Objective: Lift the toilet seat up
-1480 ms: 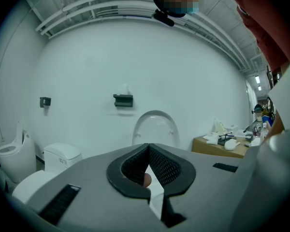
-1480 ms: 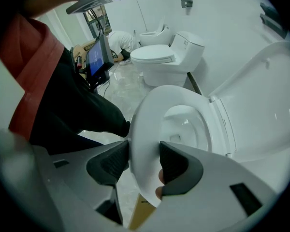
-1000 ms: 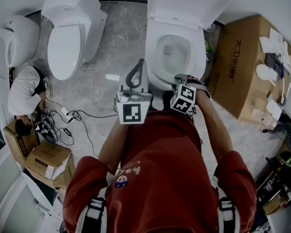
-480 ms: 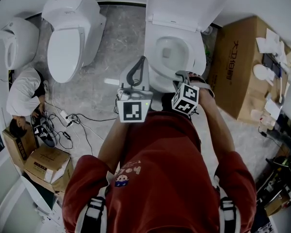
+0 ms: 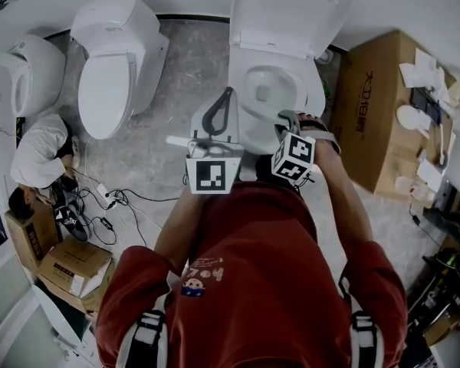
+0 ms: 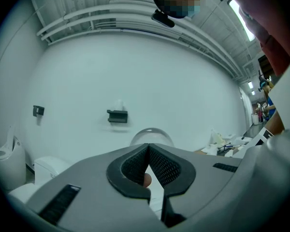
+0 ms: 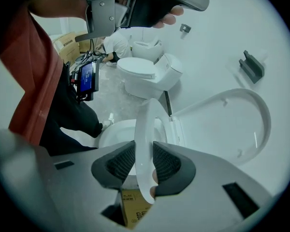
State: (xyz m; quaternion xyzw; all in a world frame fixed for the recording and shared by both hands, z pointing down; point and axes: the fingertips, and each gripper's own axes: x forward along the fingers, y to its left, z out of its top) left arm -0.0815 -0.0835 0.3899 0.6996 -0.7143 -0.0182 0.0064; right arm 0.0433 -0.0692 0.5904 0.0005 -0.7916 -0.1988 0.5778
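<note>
The white toilet seat (image 7: 146, 120) is tilted up off the bowl (image 7: 117, 129), and its front rim passes between my right gripper's pads. My right gripper (image 7: 144, 145) points steeply down; its jaws have just been closing and are now shut on that rim. Behind it the lid (image 7: 232, 124) stands upright. From the head view, the right gripper (image 5: 287, 119) sits at the front edge of the seat (image 5: 313, 98). My left gripper (image 5: 228, 92) hovers level to the left of the bowl. Its tips (image 6: 148, 148) meet with nothing between them.
Two more white toilets (image 5: 111, 60) (image 5: 34, 67) stand to the left. A large cardboard box (image 5: 376, 106) flanks the toilet on the right. A person (image 5: 38, 152) crouches at the left by cables (image 5: 115, 194) and smaller boxes (image 5: 69, 267).
Both grippers have risen a little. The right one has come up with the seat's front rim.
</note>
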